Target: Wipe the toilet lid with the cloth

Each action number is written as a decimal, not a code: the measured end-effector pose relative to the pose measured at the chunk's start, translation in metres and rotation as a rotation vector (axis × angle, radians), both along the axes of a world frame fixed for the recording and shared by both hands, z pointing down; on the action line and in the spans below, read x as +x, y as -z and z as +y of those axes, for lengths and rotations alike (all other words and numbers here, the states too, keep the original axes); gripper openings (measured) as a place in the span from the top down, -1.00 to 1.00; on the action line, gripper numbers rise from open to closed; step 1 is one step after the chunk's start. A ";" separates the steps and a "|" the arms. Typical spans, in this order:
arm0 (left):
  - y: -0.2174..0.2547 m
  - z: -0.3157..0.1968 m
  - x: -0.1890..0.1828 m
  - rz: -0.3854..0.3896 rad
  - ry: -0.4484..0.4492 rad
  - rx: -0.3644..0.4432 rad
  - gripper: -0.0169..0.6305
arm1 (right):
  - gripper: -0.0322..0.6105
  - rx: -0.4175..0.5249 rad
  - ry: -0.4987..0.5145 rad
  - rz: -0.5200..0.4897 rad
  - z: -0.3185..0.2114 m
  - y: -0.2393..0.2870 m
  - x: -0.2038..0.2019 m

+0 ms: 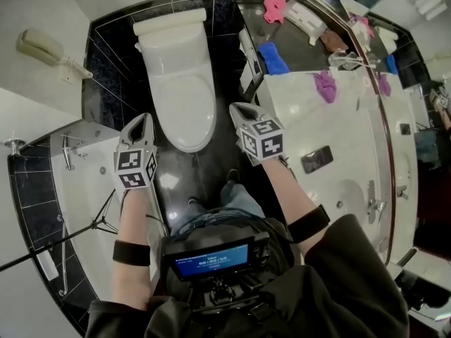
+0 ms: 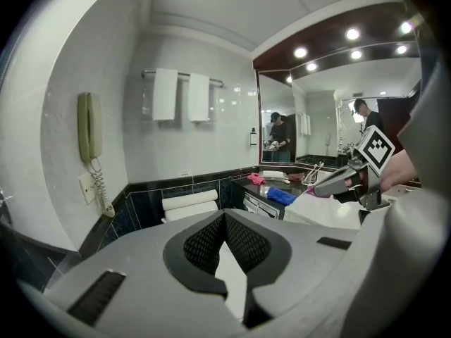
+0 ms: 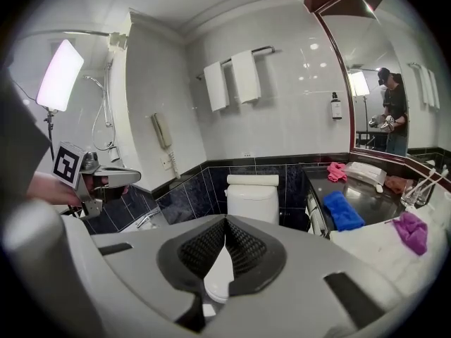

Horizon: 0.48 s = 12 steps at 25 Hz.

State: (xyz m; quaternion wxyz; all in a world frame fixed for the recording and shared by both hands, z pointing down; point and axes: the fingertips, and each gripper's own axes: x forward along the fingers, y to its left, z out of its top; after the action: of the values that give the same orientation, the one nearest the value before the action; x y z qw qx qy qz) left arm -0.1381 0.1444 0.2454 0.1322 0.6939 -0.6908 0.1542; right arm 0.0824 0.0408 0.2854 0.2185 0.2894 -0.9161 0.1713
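Either side of the toilet (image 1: 173,55), both tongs hover. The left gripper (image 1: 144,120) sits off its left flank and the right gripper (image 1: 237,108) off its right, each with jaws pressed together, gripping nothing. Down and white, the toilet lid (image 1: 184,101) is untouched. Right of the toilet, the blue cloth (image 1: 272,57) lies on the dark counter (image 1: 303,50).
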 end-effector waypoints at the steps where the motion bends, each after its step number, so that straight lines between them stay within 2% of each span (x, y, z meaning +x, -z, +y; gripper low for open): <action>1: 0.001 0.005 -0.002 0.005 0.002 0.002 0.94 | 0.84 -0.001 -0.003 0.000 0.005 0.000 0.000; 12: 0.005 0.043 -0.019 0.024 0.014 0.020 0.94 | 0.85 0.001 -0.045 -0.008 0.035 0.008 -0.001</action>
State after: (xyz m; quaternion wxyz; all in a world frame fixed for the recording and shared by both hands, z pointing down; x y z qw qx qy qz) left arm -0.1568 0.1877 0.2408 0.1348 0.6922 -0.6954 0.1381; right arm 0.0817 0.0756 0.2779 0.2106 0.3093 -0.9103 0.1770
